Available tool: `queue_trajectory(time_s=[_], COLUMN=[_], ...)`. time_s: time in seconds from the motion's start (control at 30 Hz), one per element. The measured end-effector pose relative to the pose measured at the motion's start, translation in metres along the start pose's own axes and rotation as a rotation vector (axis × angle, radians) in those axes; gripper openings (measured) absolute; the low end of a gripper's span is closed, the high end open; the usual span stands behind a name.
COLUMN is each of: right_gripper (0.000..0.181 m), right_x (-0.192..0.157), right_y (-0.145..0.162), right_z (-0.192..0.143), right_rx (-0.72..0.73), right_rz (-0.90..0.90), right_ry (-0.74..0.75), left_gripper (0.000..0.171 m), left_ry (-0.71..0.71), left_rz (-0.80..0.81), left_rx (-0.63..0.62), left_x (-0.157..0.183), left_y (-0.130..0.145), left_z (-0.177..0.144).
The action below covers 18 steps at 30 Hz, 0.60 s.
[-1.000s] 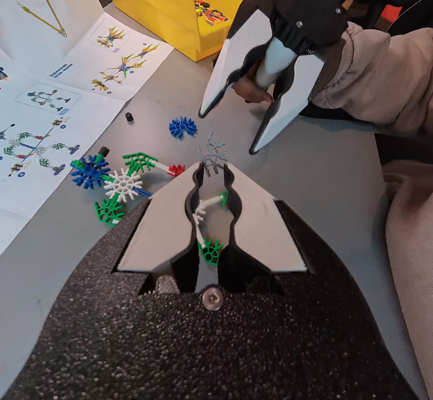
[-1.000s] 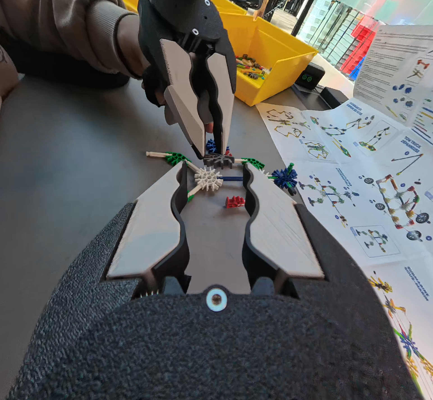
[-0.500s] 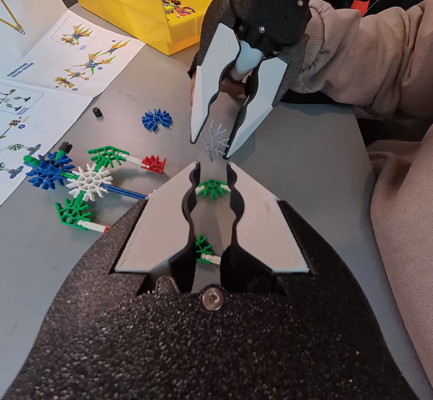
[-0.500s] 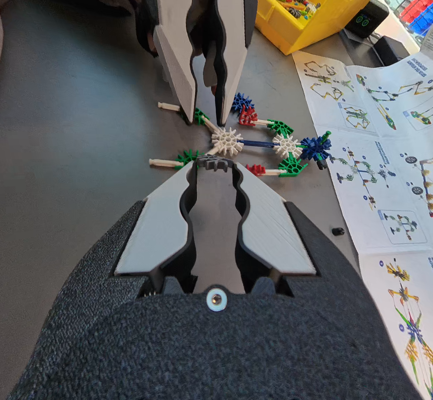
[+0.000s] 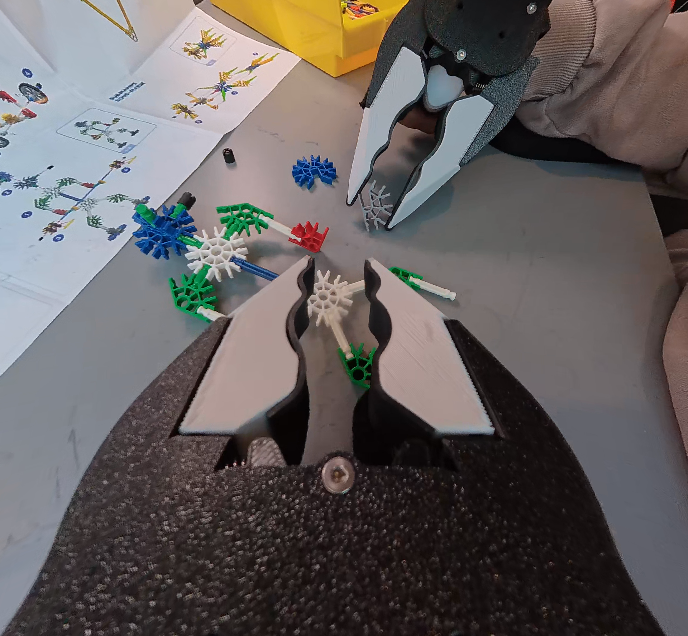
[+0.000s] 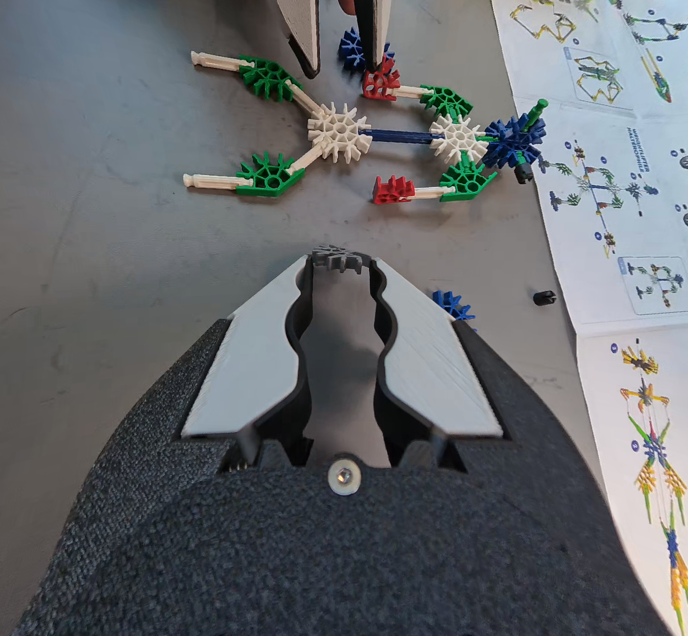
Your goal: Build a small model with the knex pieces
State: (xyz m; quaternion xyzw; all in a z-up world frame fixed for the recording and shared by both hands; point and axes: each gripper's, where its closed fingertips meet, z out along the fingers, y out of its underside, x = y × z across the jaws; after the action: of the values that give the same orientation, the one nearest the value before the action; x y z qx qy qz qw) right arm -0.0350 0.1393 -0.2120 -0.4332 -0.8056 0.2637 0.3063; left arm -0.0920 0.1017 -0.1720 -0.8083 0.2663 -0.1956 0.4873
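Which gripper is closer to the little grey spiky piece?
Right. The right gripper pinches the grey spiky plastic connector at its fingers' tips; the left gripper hangs apart, over the white snowflake connector.

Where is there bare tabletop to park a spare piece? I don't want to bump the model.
Bare grey table lies left of the assembled model, beyond its two white rod ends. Another free strip sits between the model and the right gripper holding the grey connector. It is crowded toward the instruction sheet.
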Motion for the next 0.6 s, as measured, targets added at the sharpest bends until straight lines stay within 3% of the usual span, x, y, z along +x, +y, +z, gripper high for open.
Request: queue_trajectory(time_s=[0.33,0.6], right_gripper=[0.031,0.039], right_x=[0.000,0.004], right_y=[0.000,-0.008], right_z=[-0.001,-0.006], right_rx=[0.006,0.064], right_rz=[0.004,0.038], right_ry=[-0.009,-0.003], left_gripper=[0.026,0.039], left_ry=[-0.055,-0.084], left_rz=[-0.026,-0.056], left_rx=[0.022,0.045], left_x=[-0.019,-0.031], left_y=[-0.003,-0.003], left_z=[-0.011,-0.016])
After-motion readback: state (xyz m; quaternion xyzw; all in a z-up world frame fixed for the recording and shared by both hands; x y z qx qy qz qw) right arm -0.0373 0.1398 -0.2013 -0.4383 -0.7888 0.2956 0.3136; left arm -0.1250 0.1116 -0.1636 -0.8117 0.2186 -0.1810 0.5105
